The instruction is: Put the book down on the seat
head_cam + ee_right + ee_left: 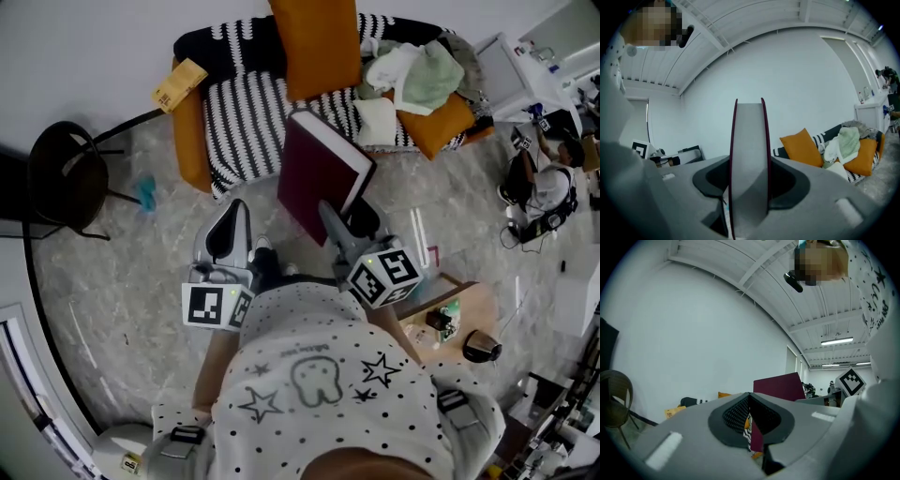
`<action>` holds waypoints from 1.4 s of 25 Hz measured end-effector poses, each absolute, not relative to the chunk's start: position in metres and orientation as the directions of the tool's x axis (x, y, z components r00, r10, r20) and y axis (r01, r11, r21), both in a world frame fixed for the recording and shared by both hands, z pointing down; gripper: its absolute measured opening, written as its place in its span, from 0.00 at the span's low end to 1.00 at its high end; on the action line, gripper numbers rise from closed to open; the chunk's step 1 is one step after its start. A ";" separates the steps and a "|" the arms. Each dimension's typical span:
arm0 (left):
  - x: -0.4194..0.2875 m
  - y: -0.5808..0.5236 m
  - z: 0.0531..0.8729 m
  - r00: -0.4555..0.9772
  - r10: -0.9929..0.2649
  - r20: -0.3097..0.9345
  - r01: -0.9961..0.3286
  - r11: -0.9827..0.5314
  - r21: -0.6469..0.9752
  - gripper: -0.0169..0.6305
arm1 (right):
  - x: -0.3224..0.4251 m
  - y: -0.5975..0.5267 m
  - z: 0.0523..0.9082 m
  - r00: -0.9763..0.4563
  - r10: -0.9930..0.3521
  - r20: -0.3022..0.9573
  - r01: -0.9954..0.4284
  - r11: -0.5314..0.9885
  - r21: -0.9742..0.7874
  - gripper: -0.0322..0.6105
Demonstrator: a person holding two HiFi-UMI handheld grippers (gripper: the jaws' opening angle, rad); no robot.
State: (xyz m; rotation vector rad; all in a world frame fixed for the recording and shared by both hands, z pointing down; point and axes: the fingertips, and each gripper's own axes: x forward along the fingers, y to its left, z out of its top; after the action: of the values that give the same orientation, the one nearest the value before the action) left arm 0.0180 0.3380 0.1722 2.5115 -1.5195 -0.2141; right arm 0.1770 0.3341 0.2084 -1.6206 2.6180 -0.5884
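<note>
the dark red hardcover book (pixel 319 173) is held up on edge and tilted, spine-side low, in front of the orange sofa seat with the black-and-white striped cover (pixel 246 122), not resting on it. the right gripper (pixel 339 223) clamps the book's lower edge, one jaw on each cover, pale page block between them. the left gripper (pixel 234 211) hangs just beside it, jaw tips together on nothing. a square orange cushion (pixel 316 47) and a heap of pale clothes (pixel 417 75) lie on the sofa.
</note>
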 end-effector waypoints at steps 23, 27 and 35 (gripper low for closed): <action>-0.063 0.246 0.190 0.471 -0.882 -0.008 -0.853 -0.458 0.249 0.02 | 0.111 0.246 0.217 -0.430 -0.883 0.186 -0.881 0.366 -0.298 0.40; -0.063 0.242 0.190 0.464 -0.886 0.005 -0.856 -0.447 0.259 0.02 | 0.112 0.239 0.215 -0.434 -0.880 0.191 -0.880 0.368 -0.301 0.40; -0.057 0.206 0.187 0.415 -0.910 0.009 -0.873 -0.396 0.283 0.02 | 0.120 0.196 0.214 -0.473 -0.856 0.210 -0.862 0.400 -0.313 0.40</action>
State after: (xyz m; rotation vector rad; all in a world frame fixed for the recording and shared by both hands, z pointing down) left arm -0.0571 0.2061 0.1872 2.4279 -1.5626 -0.2145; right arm 0.1202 0.1955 0.2144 -1.6202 2.6415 -0.6055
